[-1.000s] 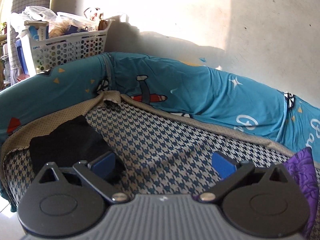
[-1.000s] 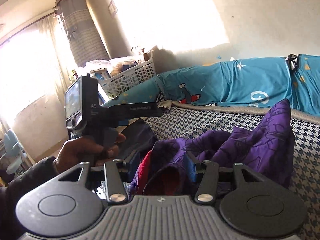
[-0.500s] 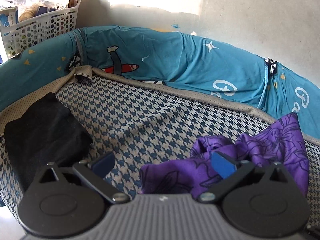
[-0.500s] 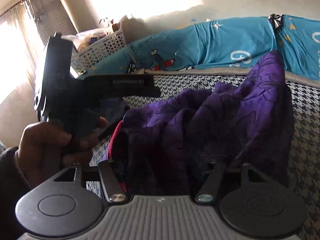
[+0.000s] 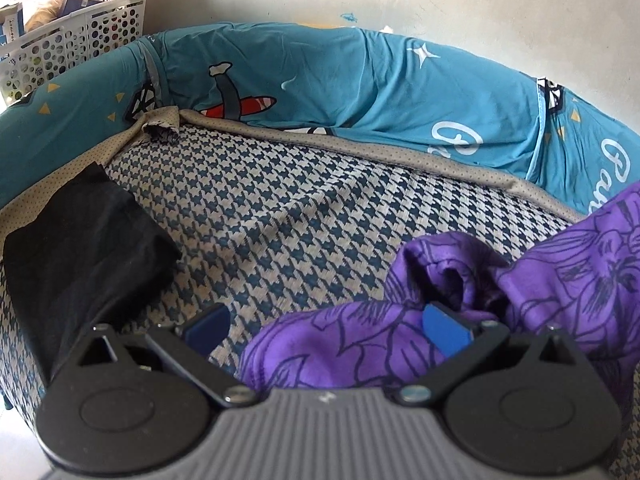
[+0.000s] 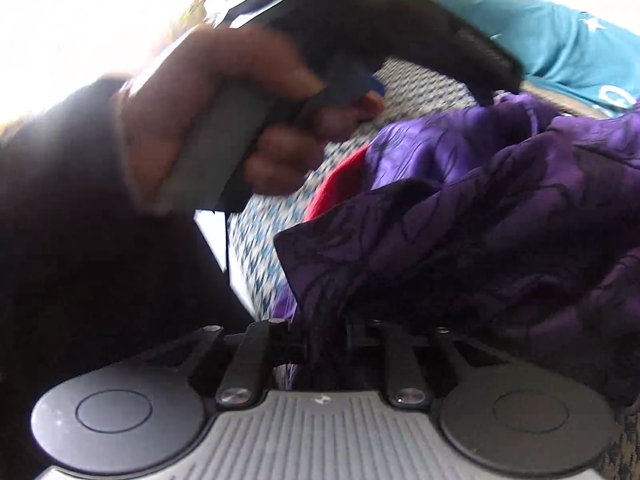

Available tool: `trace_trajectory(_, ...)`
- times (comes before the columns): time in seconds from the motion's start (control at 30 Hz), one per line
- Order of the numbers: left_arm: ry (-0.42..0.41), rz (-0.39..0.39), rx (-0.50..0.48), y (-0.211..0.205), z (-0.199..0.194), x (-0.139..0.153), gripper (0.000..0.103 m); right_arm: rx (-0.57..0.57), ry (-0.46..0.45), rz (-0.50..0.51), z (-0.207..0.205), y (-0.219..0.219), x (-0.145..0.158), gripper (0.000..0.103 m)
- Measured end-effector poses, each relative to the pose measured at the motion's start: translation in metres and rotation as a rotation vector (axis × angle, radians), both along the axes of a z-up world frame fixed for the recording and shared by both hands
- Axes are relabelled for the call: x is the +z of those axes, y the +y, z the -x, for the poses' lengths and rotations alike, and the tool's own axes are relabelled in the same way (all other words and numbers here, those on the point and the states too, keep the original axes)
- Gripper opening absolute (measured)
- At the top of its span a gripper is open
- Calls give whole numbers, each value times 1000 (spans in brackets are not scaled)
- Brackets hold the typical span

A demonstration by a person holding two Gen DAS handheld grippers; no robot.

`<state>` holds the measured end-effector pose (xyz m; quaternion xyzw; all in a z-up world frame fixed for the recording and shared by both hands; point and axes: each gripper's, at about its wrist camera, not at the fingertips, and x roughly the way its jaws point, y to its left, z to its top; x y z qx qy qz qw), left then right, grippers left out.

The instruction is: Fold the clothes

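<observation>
The right gripper's (image 6: pixel 328 344) fingertips are buried in the purple garment (image 6: pixel 500 208), jaws closing on it. The right wrist view is motion-blurred — the left hand (image 6: pixel 224 120) smears. At the bed's far corner a white basket (image 5: pixel 76 36) is cut off, contents unreadable.

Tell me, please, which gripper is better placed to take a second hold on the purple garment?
Left, probably. The left gripper is open, with the purple floral garment lying partly between its fingers. The right gripper is already closing on a fold of that garment, so it is occupied.
</observation>
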<state>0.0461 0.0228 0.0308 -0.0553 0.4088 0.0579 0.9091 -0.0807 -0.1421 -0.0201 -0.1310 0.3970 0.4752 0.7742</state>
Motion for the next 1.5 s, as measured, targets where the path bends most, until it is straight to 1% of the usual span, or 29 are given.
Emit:
trace_trajectory(0.03, 18, 1, -2, 0, -2, -4, 103, 12, -19, 26, 2, 0, 0, 24)
trace_trajectory(0.07, 35, -3, -2, -1, -3, -9, 103, 16, -40, 38, 3, -2, 3, 29)
trace_trajectory(0.1, 52, -9, 0, -2, -4, -13, 103, 15, -55, 30, 3, -6, 7, 30)
trace_trajectory(0.13, 70, -15, 2, -3, -5, -18, 103, 8, -62, 8, 2, -11, 13, 31)
trace_trajectory(0.17, 83, -15, 4, -3, -6, -21, 103, -5, -72, -13, 0, -18, 18, 34)
trace_trajectory(0.2, 93, -10, 3, -3, -6, -24, 103, -32, -88, -34, -3, -25, 25, 40)
trace_trajectory(0.27, 108, -1, 0, -1, -6, -27, 103, -94, -120, -72, -10, -40, 37, 45)
trace_trajectory(0.33, 109, 3, 0, 0, -4, -28, 103, -167, -137, -106, -19, -55, 45, 46)
trace_trajectory(0.43, 112, -9, -11, 0, -1, -30, 103, -336, -144, -134, -38, -71, 51, 51)
trace_trajectory(0.47, 114, -21, -18, -1, 0, -31, 103, -394, -143, -140, -45, -76, 52, 55)
trace_trajectory(0.5, 115, -32, -26, -2, 1, -31, 103, -455, -136, -140, -55, -81, 51, 56)
trace_trajectory(0.57, 113, -45, -34, -4, 3, -32, 103, -576, -117, -140, -73, -90, 50, 56)
trace_trajectory(0.6, 112, -47, -37, -4, 3, -33, 103, -624, -90, -149, -81, -96, 49, 56)
trace_trajectory(0.67, 116, -41, -37, -2, 3, -33, 103, -688, -23, -198, -92, -113, 49, 56)
trace_trajectory(0.73, 121, -33, -35, 0, 2, -34, 103, -755, -14, -244, -95, -130, 55, 58)
trace_trajectory(0.8, 125, -29, -33, 1, 2, -35, 103, -805, -15, -273, -97, -146, 60, 69)
trace_trajectory(0.83, 123, -30, -34, 1, 3, -35, 103, -820, -14, -273, -95, -157, 63, 73)
trace_trajectory(0.87, 121, -33, -36, 1, 3, -35, 103, -832, -2, -268, -95, -162, 64, 80)
trace_trajectory(0.9, 118, -36, -37, 0, 3, -34, 103, -848, 19, -263, -98, -166, 60, 81)
trace_trajectory(0.97, 116, -38, -39, 0, 4, -34, 103, -887, 77, -253, -102, -172, 47, 81)
trace_trajectory(1.03, 117, -36, -37, 0, 4, -34, 103, -893, 117, -211, -104, -173, 36, 81)
trace_trajectory(1.07, 117, -34, -36, 1, 4, -34, 103, -893, 120, -182, -103, -173, 31, 81)
trace_trajectory(1.13, 116, -33, -35, 1, 4, -34, 103, -879, 80, -111, -99, -169, 25, 81)
trace_trajectory(1.2, 113, -33, -38, 2, 5, -33, 103, -866, 57, -67, -97, -166, 22, 81)
trace_trajectory(1.33, 115, -23, -41, 3, 4, -34, 103, -863, 87, -55, -99, -169, 13, 81)
trace_trajectory(1.43, 116, -21, -42, 4, 4, -34, 103, -831, 119, -27, -100, -165, 3, 81)
trace_trajectory(1.5, 115, -23, -43, 4, 4, -34, 103, -835, 145, -15, -103, -162, -8, 84)
